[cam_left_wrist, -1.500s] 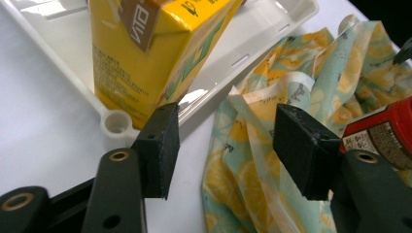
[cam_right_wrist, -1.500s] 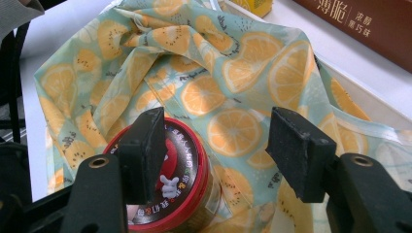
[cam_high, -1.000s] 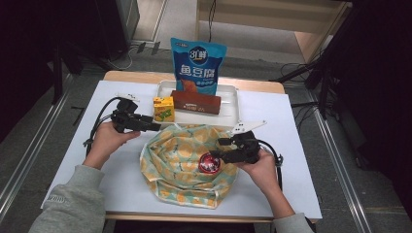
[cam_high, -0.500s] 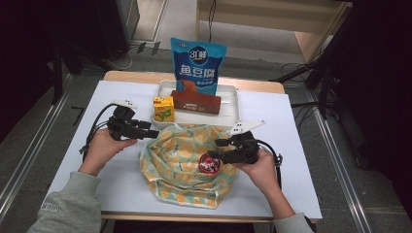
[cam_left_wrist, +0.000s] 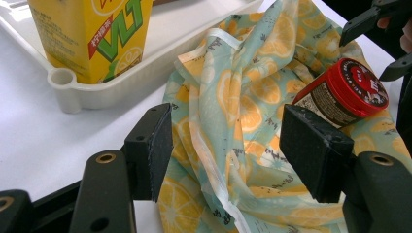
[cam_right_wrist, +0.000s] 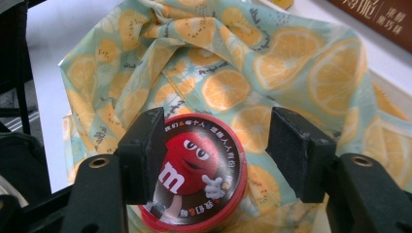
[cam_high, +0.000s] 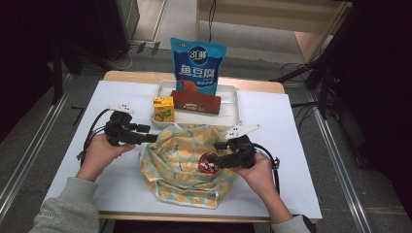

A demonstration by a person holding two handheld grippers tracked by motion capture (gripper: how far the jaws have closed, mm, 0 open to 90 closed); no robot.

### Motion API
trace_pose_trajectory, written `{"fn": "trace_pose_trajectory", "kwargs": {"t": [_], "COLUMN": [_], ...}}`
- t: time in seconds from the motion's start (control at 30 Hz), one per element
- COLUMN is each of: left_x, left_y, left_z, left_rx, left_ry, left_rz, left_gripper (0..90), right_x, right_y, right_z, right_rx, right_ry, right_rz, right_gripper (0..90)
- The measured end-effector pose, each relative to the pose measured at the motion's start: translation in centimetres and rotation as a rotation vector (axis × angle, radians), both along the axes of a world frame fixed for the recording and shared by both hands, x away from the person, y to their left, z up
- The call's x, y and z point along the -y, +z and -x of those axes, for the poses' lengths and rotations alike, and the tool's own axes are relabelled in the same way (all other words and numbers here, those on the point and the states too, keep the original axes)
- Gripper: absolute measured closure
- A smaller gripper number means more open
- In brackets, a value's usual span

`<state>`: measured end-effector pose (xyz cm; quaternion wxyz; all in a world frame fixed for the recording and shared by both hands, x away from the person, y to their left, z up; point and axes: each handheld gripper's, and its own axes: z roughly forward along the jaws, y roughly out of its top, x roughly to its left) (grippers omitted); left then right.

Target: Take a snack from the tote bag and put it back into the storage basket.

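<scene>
A lemon-print cloth bag lies crumpled on the white table, just in front of the tray. A red-lidded candy tub lies on its side on the cloth's right part. My right gripper straddles the tub with its jaws open. They have just been opening: the left pad sits by the lid's rim and the right pad stands clear of it. My left gripper is open at the cloth's left edge, with folds of fabric beyond its pads.
Behind the cloth stands a white tray. It holds a yellow drink carton, a brown box and an upright blue snack bag. Bare white table lies on both sides.
My left gripper has drifted toward the person, from beside the carton down to the cloth's left edge. The right gripper stays over the tub.
</scene>
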<state>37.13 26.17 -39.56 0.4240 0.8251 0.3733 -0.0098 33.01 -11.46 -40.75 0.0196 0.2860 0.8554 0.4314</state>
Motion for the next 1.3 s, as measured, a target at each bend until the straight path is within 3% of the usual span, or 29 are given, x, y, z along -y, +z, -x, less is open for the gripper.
{"fn": "trace_pose_trajectory", "kwargs": {"t": [0.37,0.77,0.93,1.3], "left_x": [-0.3,-0.5,-0.7,-0.8], "left_y": [-0.4,-0.3,-0.3,-0.4], "left_z": [0.2,0.1,0.1,0.0], "left_rx": [-0.002,-0.007,-0.005,-0.002], "left_ry": [0.009,0.010,0.014,0.012], "left_rz": [-0.001,-0.012,-0.005,0.010], "left_gripper": [36.8,36.8,36.8,36.8], "right_x": [-1.3,-1.9,-2.6,-2.3], "right_y": [-0.8,-1.3,-1.8,-2.7], "right_z": [0.5,0.9,1.3,1.6], "right_rx": [-0.003,-0.008,0.009,0.018], "right_ry": [-0.003,0.006,0.008,-0.002], "right_rz": [0.034,0.023,0.076,0.065], "right_gripper": [31.7,27.8,23.9,23.1]}}
